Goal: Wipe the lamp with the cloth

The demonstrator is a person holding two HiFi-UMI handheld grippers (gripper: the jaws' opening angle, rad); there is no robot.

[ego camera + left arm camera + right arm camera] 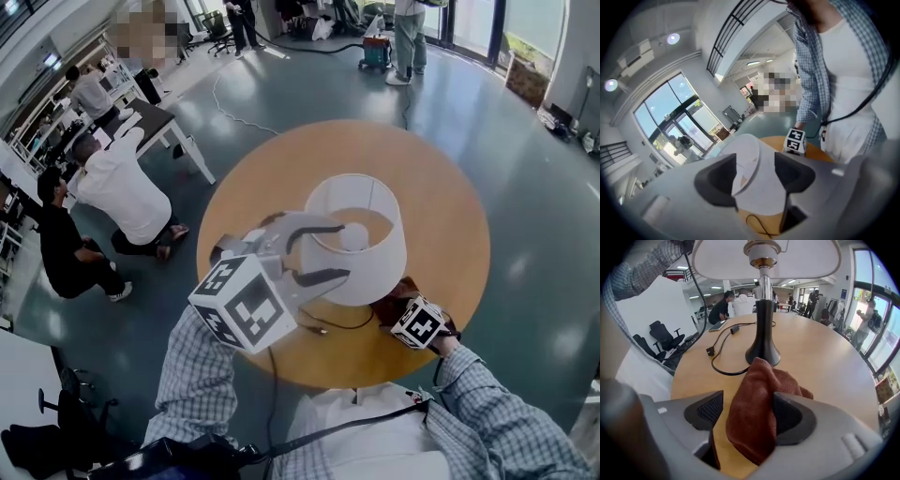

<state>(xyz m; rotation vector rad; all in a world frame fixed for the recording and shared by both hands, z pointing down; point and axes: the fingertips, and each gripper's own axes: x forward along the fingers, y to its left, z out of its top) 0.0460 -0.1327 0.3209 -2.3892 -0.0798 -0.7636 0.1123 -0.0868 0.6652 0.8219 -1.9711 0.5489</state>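
Right tongs point(743, 414) are held open around the loose cloth point(757, 380), at six o'clock of the lamp point(764, 319); left tongs point(754, 178) are held open around the shade point(749, 149); wiping is judged pending.

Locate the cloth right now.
Right gripper view, centre: the cloth sits bunched on the table between the right tool's open jaws, just in front of the lamp base.

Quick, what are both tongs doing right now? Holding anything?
Left tongs: open, with the lampshade rim between them, not squeezed.
Right tongs: open, with the cloth between them, not pinched.
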